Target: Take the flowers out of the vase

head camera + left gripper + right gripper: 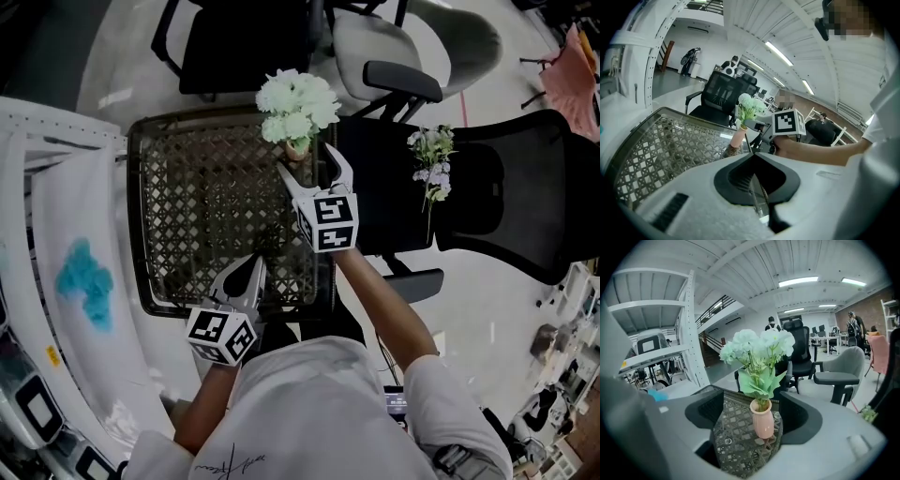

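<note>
One pink vase [763, 423] holds pale flowers [757, 345] before the right gripper [305, 157], jaws spread; left gripper [752, 154], jaws together.

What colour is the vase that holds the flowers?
Pale pink; the vase shows best in the right gripper view.

Office with black swivel chairs [525, 206]

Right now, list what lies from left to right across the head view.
Blue patch → left tool → white flowers → loose flower sprig → pink chair.
</note>
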The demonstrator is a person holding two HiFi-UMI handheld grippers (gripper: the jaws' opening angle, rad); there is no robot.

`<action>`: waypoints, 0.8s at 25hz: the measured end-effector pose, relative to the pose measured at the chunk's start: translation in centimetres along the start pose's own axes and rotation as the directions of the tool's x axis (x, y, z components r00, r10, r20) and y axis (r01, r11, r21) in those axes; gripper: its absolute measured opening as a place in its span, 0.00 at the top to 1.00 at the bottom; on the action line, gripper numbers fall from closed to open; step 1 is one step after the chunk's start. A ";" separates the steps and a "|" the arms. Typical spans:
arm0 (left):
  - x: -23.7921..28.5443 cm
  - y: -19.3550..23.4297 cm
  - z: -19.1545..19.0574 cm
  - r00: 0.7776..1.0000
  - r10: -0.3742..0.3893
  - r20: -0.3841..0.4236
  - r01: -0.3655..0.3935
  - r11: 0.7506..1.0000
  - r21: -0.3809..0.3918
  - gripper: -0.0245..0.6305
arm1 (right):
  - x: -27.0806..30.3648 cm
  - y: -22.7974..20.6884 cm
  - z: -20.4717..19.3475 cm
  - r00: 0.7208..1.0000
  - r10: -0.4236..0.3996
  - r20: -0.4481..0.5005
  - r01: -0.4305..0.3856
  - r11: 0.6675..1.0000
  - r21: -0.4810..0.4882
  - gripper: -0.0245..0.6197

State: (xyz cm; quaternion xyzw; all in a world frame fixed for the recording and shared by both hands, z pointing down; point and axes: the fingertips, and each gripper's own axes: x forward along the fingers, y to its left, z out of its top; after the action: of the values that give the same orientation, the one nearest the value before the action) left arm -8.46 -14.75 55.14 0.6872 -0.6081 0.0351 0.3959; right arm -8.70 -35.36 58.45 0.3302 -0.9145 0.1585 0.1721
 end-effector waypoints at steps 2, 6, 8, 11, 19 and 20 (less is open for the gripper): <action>0.2 -0.1 0.1 1.000 0.002 0.005 -0.002 1.000 0.004 0.96 | 0.5 -0.2 0.0 1.000 -0.002 0.002 0.002 1.000 -0.001 0.40; 0.7 0.3 0.0 1.000 0.014 -0.001 -0.014 1.000 0.006 0.96 | 1.3 -0.7 -0.2 1.000 -0.010 0.001 0.010 1.000 0.005 0.41; 0.9 0.5 0.1 1.000 0.019 0.001 -0.019 1.000 0.003 0.96 | 1.8 -0.9 -0.4 1.000 -0.015 -0.001 0.015 1.000 0.009 0.42; 1.1 1.0 0.0 1.000 0.027 -0.004 -0.027 1.000 -0.006 0.96 | 2.6 -1.1 -0.8 1.000 -0.017 -0.004 0.017 1.000 0.016 0.42; 1.4 1.9 -0.7 0.999 0.047 -0.022 -0.047 0.999 -0.026 0.96 | 4.6 -1.4 -1.3 1.000 -0.022 -0.006 0.022 1.000 0.010 0.44; 1.3 2.0 -0.7 0.998 0.050 -0.022 -0.051 0.998 -0.021 0.96 | 4.9 -1.4 -1.3 1.000 -0.023 -0.005 0.023 1.000 0.008 0.44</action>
State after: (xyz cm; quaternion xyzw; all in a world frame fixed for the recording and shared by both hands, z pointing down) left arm -9.59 -15.33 57.34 0.6668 -0.6214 0.0458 0.4087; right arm -11.02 -38.57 61.87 0.3412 -0.9095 0.1607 0.1747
